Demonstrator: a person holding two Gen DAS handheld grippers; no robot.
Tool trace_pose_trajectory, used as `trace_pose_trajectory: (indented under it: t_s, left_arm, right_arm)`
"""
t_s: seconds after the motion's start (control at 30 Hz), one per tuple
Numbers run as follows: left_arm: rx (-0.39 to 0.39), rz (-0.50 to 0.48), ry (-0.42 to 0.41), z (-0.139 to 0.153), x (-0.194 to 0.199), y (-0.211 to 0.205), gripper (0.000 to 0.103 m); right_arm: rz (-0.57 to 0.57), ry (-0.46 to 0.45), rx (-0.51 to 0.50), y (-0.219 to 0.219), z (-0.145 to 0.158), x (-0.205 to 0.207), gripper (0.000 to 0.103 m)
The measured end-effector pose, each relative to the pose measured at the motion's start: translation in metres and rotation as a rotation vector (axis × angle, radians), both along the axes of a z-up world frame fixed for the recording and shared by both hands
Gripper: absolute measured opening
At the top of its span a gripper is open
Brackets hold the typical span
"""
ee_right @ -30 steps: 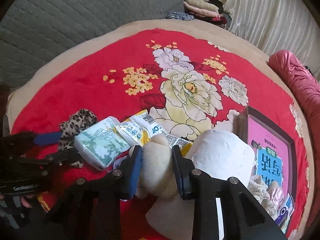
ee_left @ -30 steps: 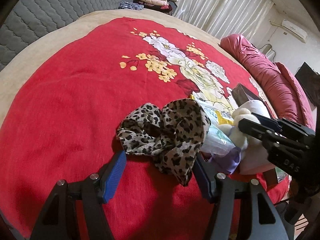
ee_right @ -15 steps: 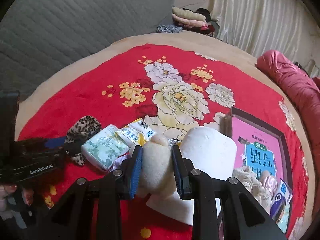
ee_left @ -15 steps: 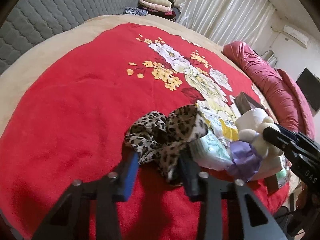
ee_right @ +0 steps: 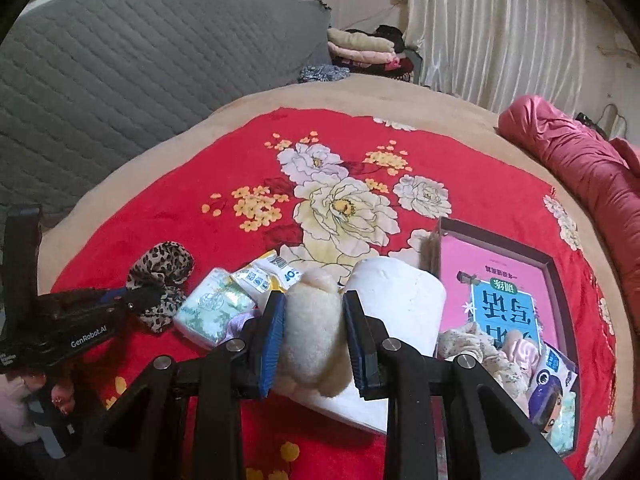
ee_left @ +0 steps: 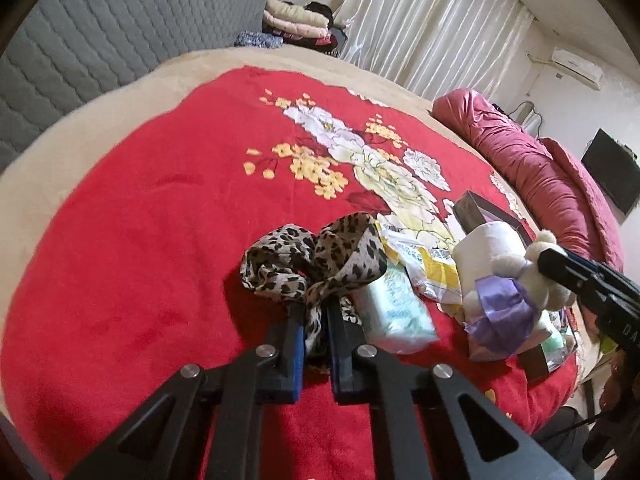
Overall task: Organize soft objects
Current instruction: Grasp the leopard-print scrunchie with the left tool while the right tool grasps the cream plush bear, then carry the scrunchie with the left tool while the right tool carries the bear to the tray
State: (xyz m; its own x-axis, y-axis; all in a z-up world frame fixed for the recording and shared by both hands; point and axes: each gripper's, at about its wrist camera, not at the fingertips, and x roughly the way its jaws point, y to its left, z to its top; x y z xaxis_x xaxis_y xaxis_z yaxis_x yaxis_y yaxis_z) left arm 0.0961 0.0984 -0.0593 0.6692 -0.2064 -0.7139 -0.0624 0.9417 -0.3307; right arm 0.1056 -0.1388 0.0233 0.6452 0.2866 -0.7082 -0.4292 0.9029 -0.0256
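Left claw [ee_left: 316, 320] just closed, pinching leopard scarf [ee_left: 312, 256]; scarf bunched on red blanket [ee_left: 140, 260] ahead of its tips. Tissue pack [ee_left: 394, 308] just right of left claw. Right claw [ee_right: 314, 320] clamped on plush bear [ee_right: 316, 332], cream, purple ribbon. Paper roll [ee_right: 400, 292] just right of right claw; box [ee_right: 548, 264] with pink book farther right. Snack packet [ee_right: 264, 276] ahead-left.
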Motion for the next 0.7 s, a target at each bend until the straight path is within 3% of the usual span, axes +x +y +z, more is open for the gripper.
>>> trace_pose_trajectory:
  t_s: [0.47, 0.7]
  left_arm:
    - [0.057, 0.043, -0.046, 0.028, -0.024, 0.002, 0.010]
    - [0.086, 0.027, -0.089, 0.054, -0.036, -0.019, 0.010]
  right_arm:
    - [-0.077, -0.036, 0.074, -0.030, 0.021, -0.011, 0.030]
    - [-0.132, -0.074, 0.110, -0.061, 0.037, -0.020, 0.030]
